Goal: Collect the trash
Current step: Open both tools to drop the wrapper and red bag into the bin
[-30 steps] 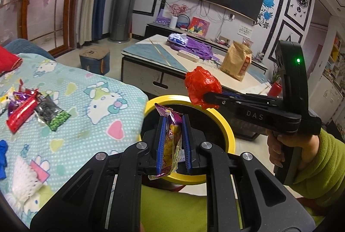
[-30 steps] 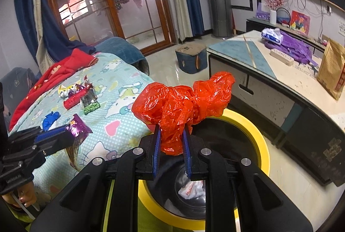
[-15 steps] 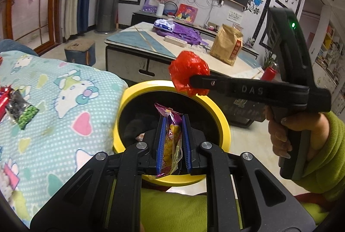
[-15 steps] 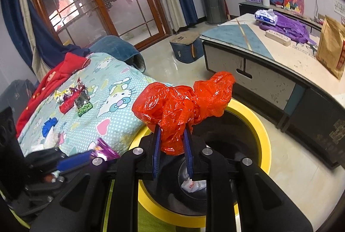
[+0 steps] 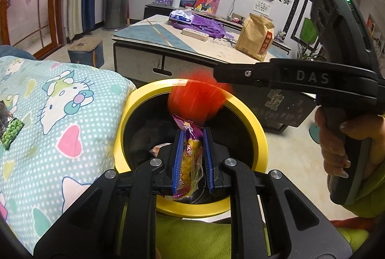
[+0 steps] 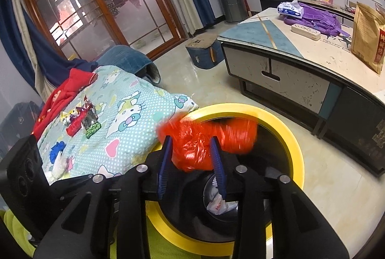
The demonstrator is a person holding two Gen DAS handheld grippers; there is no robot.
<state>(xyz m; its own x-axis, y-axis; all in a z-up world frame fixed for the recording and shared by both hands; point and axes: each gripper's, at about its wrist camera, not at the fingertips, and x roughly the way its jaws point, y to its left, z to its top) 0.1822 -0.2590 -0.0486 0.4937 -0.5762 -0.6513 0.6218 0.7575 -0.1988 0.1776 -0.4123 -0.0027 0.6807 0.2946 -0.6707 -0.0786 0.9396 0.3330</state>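
The left gripper [image 5: 191, 158] is clamped tight on a purple & yellow snack wrapper [image 5: 189, 155]. Its blue pads [image 5: 178, 160] press both sides of it. It hangs over the mouth of the yellow-rimmed trash bin [image 5: 261, 146], w/ the wrapper's top poking up past the pads.

The right gripper [image 6: 191, 160] has its jaws opening. A red plastic bag [image 6: 204, 141] sits between the fingers [image 6: 217, 162], blurry, and the pads do not look like they squeeze it. The bag is over the bin's opening. In the left wrist view the same red bag [image 5: 197, 100] is a red smear just under the tip of the right gripper, by the far rim.

Down inside the black bin lies a crumpled white wrapper [image 6: 220, 202].

Just beside the bin, touching its rim, is a cartoon-cat blanket [image 6: 130, 119]. More trash lies on it, well apart from the bin: a red wrapper [image 6: 76, 124], a green pea packet [image 6: 92, 128] & a blue scrap [image 6: 57, 150].

Past the bin stands a low coffee table [image 6: 284, 71] w/ a brown paper bag [image 5: 256, 42], a purple bag [image 6: 320, 22] & a tissue pack [image 6: 290, 9] on top.
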